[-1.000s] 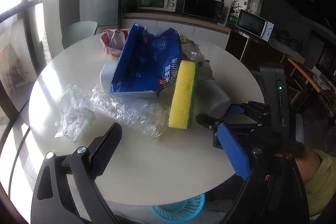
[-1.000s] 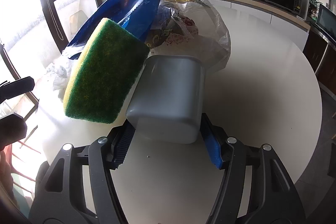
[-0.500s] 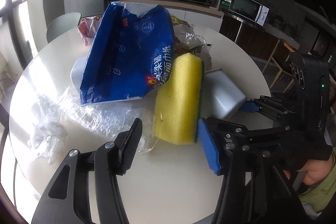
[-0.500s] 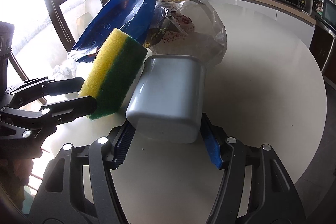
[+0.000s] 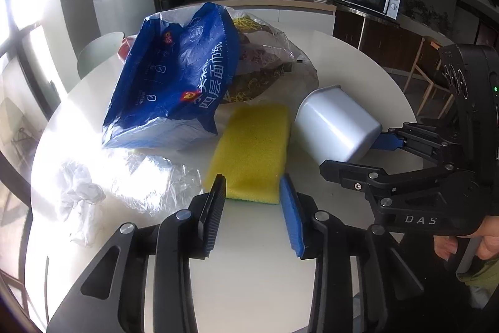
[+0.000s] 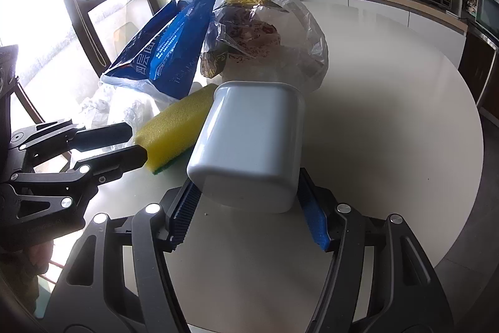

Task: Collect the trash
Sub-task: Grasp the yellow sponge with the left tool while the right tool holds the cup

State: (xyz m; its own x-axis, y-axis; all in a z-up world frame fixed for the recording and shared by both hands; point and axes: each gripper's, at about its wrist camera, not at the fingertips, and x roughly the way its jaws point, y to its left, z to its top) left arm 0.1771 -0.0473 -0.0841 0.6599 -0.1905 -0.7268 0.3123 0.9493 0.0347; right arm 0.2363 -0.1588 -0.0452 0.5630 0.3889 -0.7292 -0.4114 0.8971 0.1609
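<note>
A: Sponge [image 5: 252, 152] lies flat on the tabletop [image 5: 249, 255], yellow side up, its near end between the two arms of the left tongs [image 5: 252, 205]. Those tongs have just been closing and stand partly shut. In the right wrist view the black fingertips [image 6: 124, 159] meet the sponge's end, so the grip looks made or nearly made; how hard they press cannot be told.

B: Right tongs [image 6: 249, 208]?

A: Clamped on the base of the grey tub [image 6: 249, 145], one pad on each side wall. The tub is tipped with its mouth pointing away from the tongs, toward the trash pile. Judgement: it is held that way to serve as the bin, so the sponge, just left of it and touching its wall, goes in next.

B: Other trash?

A: Ahead of the left tongs: blue tissue pack [image 5: 174, 83] and, behind it, clear bag of wrappers [image 5: 268, 64]. Left of the left tongs: crumpled clear film [image 5: 143, 180] and white wad [image 5: 78, 195]. None is collected yet.

B: View differences?

A: Left wrist view shows the person's hand [image 5: 467, 242] on the right tongs' handle and the film and wad clearly. Right wrist view shows the sponge's green underside at its near corner and the pad contact on the tub, both missing from the left view.
</note>
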